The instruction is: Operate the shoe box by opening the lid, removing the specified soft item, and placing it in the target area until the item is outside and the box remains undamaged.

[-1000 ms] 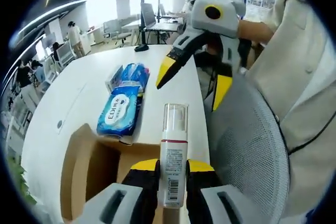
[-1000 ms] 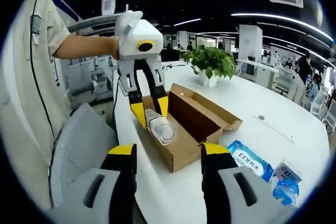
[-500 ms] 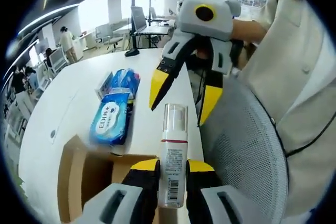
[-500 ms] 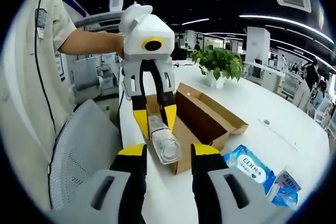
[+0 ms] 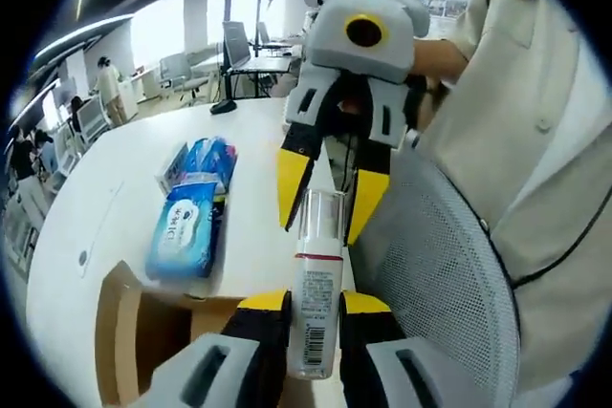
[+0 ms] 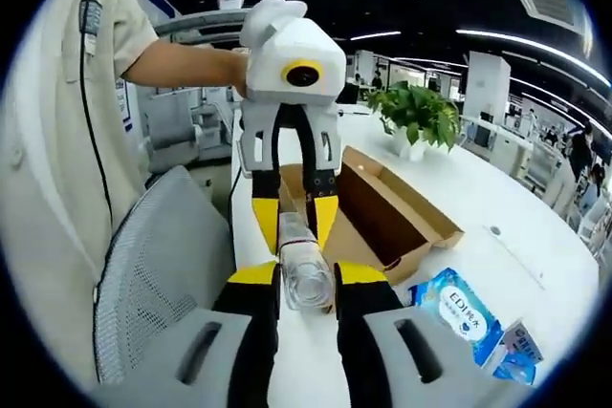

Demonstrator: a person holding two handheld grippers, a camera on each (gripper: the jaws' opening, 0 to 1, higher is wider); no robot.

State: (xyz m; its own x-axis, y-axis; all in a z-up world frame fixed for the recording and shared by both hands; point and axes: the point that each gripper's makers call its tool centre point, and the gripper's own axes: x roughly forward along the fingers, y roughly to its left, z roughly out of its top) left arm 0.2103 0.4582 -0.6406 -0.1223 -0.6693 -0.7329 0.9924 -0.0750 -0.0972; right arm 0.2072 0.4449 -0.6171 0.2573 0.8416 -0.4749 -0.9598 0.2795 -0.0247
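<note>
A clear-capped bottle (image 5: 316, 279) with a white label is held upright in my left gripper (image 5: 314, 305), which is shut on its lower body. My right gripper (image 5: 326, 200) reaches in from above, its yellow fingertips (image 5: 291, 183) flanking the bottle's cap. In the right gripper view the bottle (image 6: 300, 247) lies between my right gripper (image 6: 306, 279), whose jaws press on the cap end, and my left gripper (image 6: 293, 222). The open cardboard shoe box (image 6: 392, 217) stands on the white table behind them; in the left gripper view the box (image 5: 120, 332) is at lower left.
A blue wipes pack (image 5: 180, 228) and a smaller blue packet (image 5: 198, 158) lie on the table past the box; the right gripper view has the wipes pack (image 6: 457, 309) at lower right. A grey mesh chair (image 6: 153, 274) stands by the person. A potted plant (image 6: 417, 118) sits further back.
My right gripper has moved in onto the bottle and its jaws have narrowed from wide apart to pressing the cap. The left gripper still holds the bottle.
</note>
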